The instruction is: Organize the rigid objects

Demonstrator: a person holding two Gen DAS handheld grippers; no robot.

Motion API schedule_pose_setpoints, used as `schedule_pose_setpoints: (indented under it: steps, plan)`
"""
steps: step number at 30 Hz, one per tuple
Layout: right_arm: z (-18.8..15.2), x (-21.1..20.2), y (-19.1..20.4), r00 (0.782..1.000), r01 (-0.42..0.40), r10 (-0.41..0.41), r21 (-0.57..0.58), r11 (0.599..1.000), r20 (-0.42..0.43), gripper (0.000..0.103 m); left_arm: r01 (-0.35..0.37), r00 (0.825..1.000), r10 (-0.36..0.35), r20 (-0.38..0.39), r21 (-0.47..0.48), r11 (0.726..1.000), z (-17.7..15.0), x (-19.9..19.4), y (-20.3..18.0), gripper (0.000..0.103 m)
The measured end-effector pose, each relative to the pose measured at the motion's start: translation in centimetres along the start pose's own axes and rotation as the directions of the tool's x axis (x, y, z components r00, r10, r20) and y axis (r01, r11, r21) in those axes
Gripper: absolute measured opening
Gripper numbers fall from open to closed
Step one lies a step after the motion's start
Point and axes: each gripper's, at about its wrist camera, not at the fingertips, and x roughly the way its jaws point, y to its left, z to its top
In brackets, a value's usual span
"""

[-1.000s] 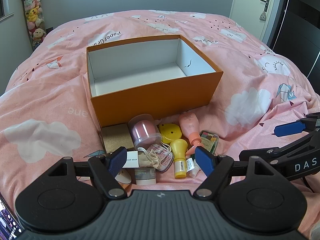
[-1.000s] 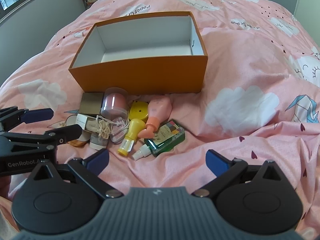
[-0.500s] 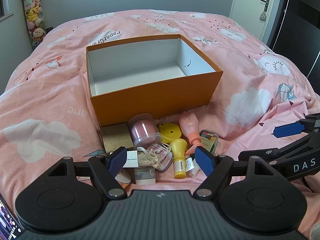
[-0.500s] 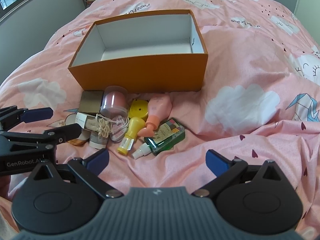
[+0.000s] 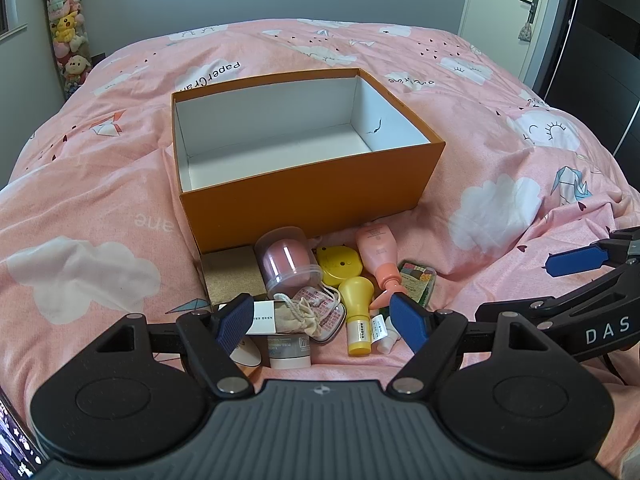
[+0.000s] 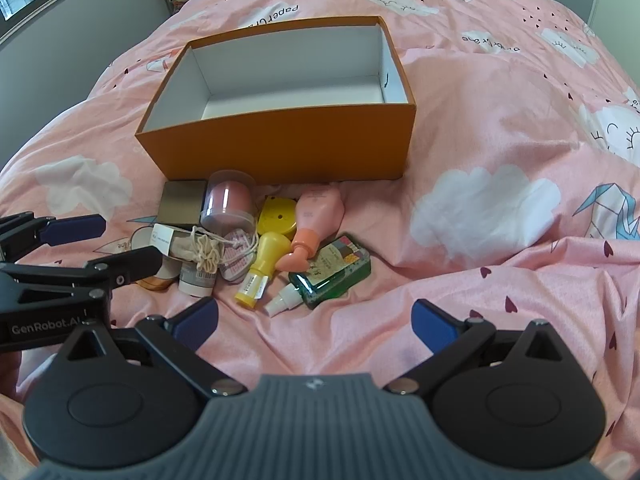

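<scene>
An empty orange box with a white inside stands on the pink bed. A pile of small items lies in front of it: a clear jar with a pink candle, a yellow bottle, a pink bottle, a green spray bottle, a yellow disc, a cloth pouch and a brown box. My left gripper is open just before the pile. My right gripper is open, nearer than the green bottle.
The pink cloud-print duvet covers the whole bed and is wrinkled at the right. Plush toys hang at the far left wall. A door stands at the far right.
Both grippers have barely shifted; the view has crept slightly. Nothing has been taken hold of or moved.
</scene>
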Motion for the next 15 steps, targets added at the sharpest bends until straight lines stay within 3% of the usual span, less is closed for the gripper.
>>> schedule_pose_setpoints:
  steps: [11, 15]
  plan:
    - [-0.05, 0.19, 0.05, 1.0, -0.005, 0.005, 0.002, 1.0, -0.006, 0.101, 0.015, 1.0, -0.015, -0.007, -0.013, 1.0, -0.22, 0.19, 0.01, 0.091]
    - [0.16, 0.41, -0.12, 0.999, -0.039, 0.039, 0.004, 0.999, -0.021, 0.101, 0.037, 0.999, -0.039, -0.025, -0.048, 0.998, -0.17, 0.51, 0.74, 0.083]
